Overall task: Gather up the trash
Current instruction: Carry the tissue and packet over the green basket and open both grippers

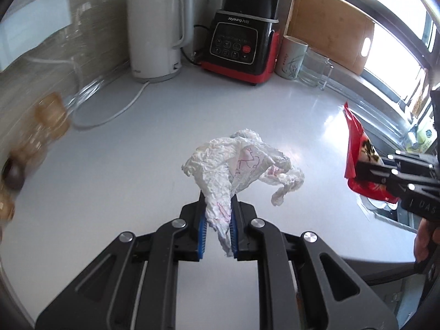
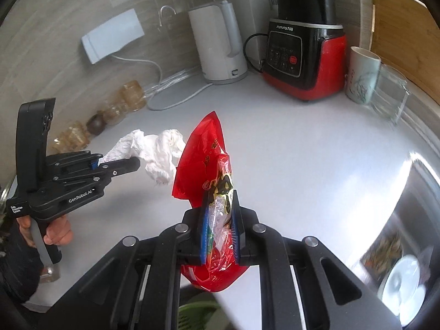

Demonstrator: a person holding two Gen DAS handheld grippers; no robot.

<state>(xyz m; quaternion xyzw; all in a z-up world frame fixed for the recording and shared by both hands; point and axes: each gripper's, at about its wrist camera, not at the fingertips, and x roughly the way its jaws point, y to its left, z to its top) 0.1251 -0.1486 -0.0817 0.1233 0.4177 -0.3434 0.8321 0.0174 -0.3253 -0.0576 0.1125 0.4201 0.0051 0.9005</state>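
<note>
My left gripper [image 1: 217,206] is shut on a crumpled white tissue [image 1: 242,162] with faint red print, held clear above the white counter [image 1: 123,165]. In the right wrist view the same left gripper [image 2: 132,163] appears at the left with the tissue [image 2: 154,148] hanging from its tip, a hand on its handle. My right gripper [image 2: 221,200] is shut on a red snack wrapper [image 2: 202,159] that sticks up between the blue pads and hangs below them. From the left wrist view, the wrapper [image 1: 357,148] and right gripper [image 1: 363,169] show at the right edge.
A white kettle [image 1: 156,35], a black and red blender [image 1: 242,44], a printed cup [image 1: 291,57] and a clear glass jug [image 1: 316,67] line the back wall. A white cord [image 1: 110,112] lies on the counter. Amber glass jars [image 2: 121,104] stand at the left. A sink [image 2: 407,247] lies right.
</note>
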